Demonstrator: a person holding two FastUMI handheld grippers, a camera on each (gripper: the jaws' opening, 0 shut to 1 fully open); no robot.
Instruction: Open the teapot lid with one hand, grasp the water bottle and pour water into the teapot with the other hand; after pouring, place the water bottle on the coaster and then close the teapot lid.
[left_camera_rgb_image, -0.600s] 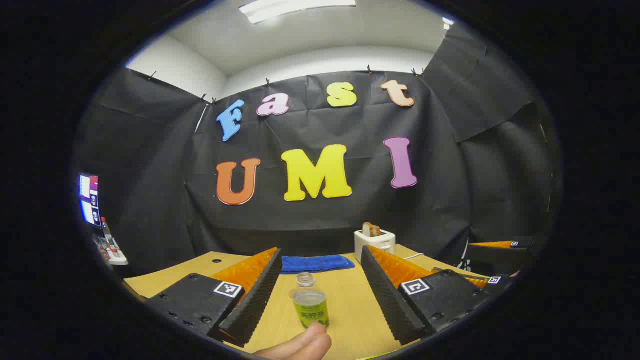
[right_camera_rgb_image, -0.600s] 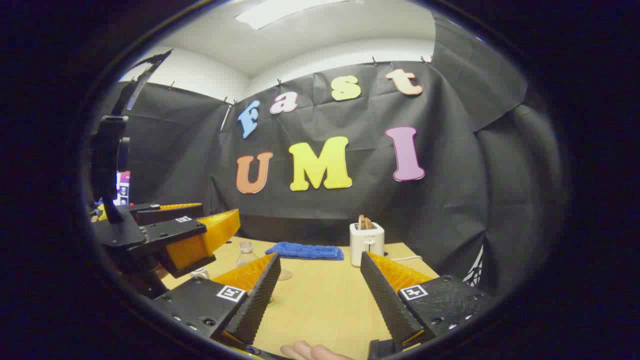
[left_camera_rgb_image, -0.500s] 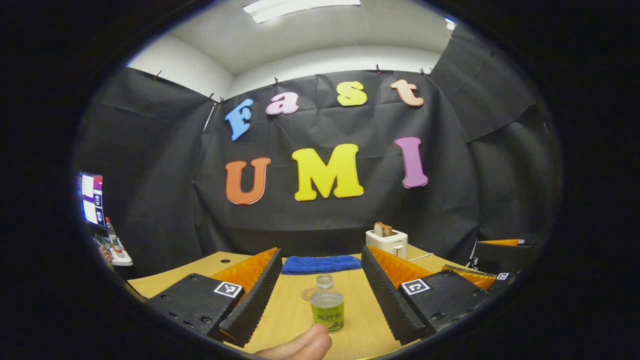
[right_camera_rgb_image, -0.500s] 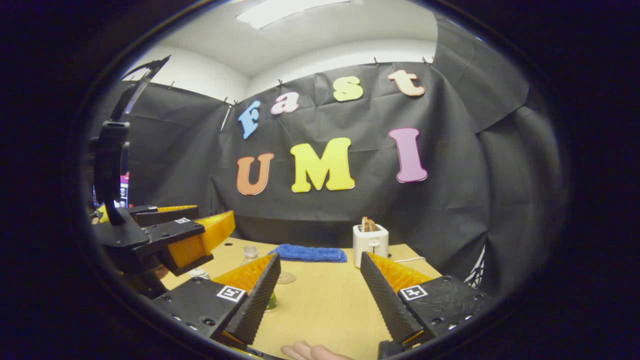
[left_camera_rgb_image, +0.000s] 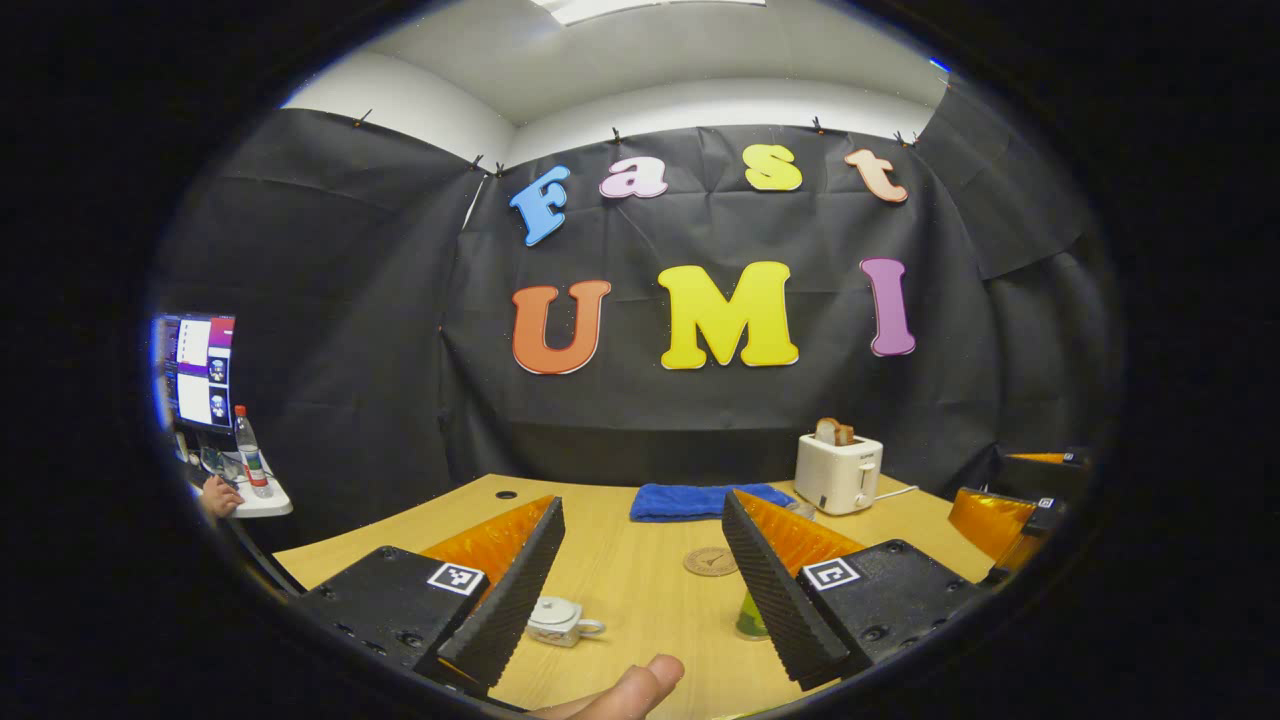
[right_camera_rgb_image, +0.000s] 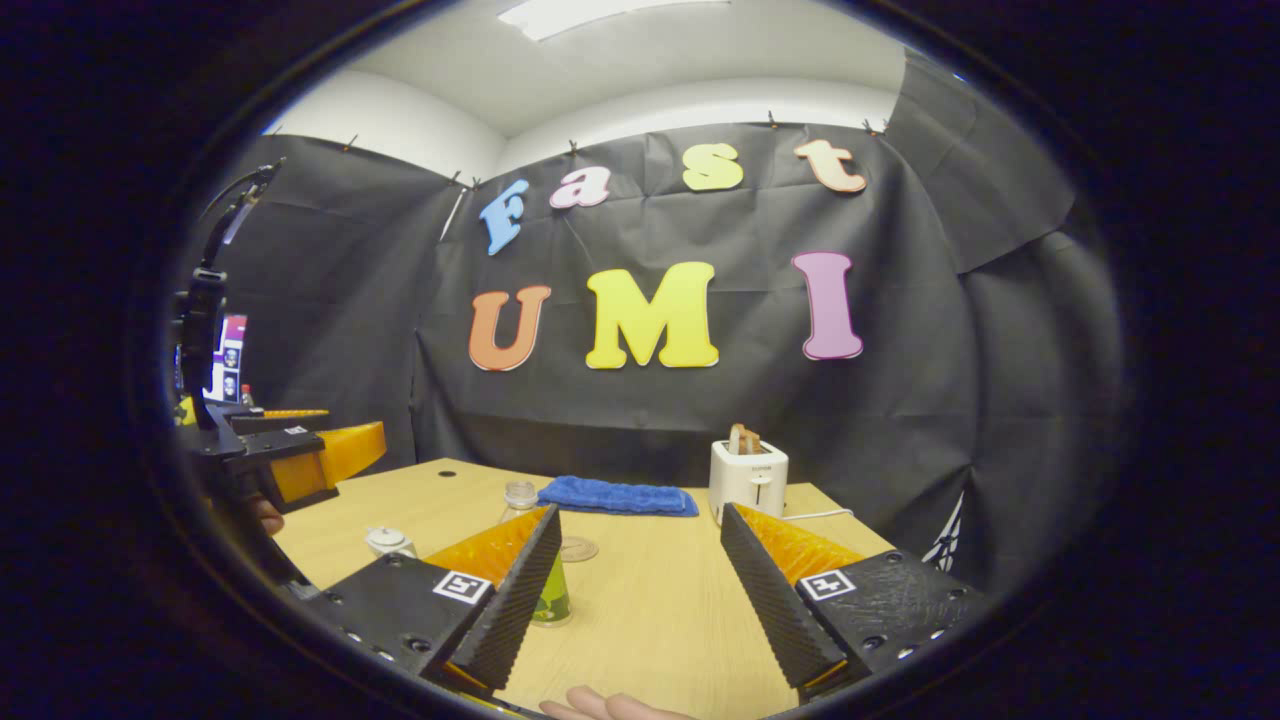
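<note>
The small white ceramic teapot stands upright on the light wooden table, lid in place, handle toward the right of the left gripper view, just beside the inner edge of the left gripper's left finger. The right gripper view shows the same teapot farther off, near the table's left edge.

The clear plastic water bottle with a green label stands uncapped and upright; in the right gripper view its neck rises above the right gripper's left finger, which hides most of its body. In the left gripper view a green sliver of the bottle shows beside the right finger.

The round brown coaster lies bare between the left gripper's fingers, nearer the right one; its surface pattern reads in the left gripper view, while the right gripper view gives a pale disc.

Both grippers' fingers stand spread wide, holding nothing.

Behind lie a folded blue cloth and a white toaster holding bread. A fingertip shows at the bottom edge.
</note>
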